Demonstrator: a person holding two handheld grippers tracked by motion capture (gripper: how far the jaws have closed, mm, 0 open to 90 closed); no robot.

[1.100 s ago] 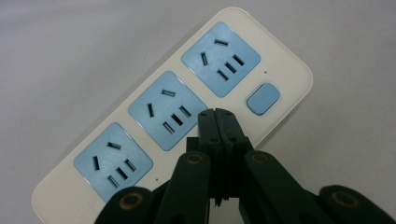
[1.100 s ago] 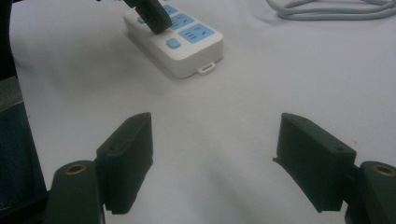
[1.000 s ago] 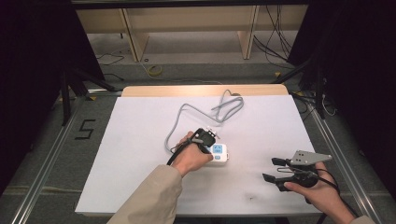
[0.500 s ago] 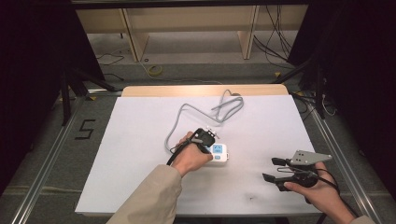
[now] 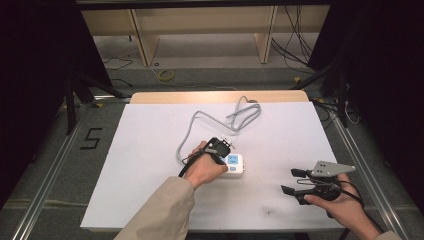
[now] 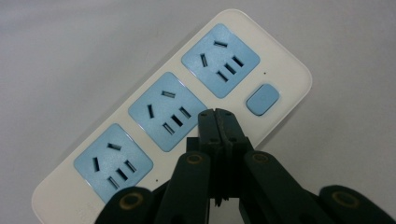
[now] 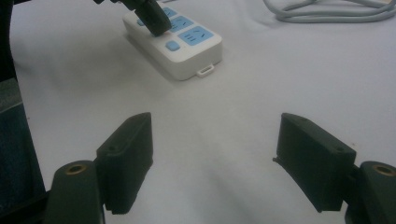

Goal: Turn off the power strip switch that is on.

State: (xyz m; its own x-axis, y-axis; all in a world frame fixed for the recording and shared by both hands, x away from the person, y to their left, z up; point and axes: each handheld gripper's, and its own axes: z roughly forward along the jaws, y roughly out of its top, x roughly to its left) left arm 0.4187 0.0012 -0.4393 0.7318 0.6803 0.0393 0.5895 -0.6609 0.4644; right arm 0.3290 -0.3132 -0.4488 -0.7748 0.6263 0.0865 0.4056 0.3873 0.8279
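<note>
Nothing has been moved since the earlier frames: both hands and the power strip (image 5: 234,164) are found in the same places as a second ago. The white strip, with its three blue socket faces and a blue switch, is seen lying flat on the white table (image 5: 150,150), near its middle, with its grey cable (image 5: 210,120) looped away toward the far edge.

The left gripper (image 6: 218,116) is held directly over the strip with its jaws pressed together, nothing being gripped between them. In the left gripper view the closed tips are placed above the strip's long edge, just beside the middle socket (image 6: 166,110) and close to the switch (image 6: 263,99); whether the surface is touched cannot be told.

The right gripper (image 5: 292,181) is kept well apart, near the table's right front corner, its jaws spread wide and empty, pointed toward the strip's switch end.
</note>
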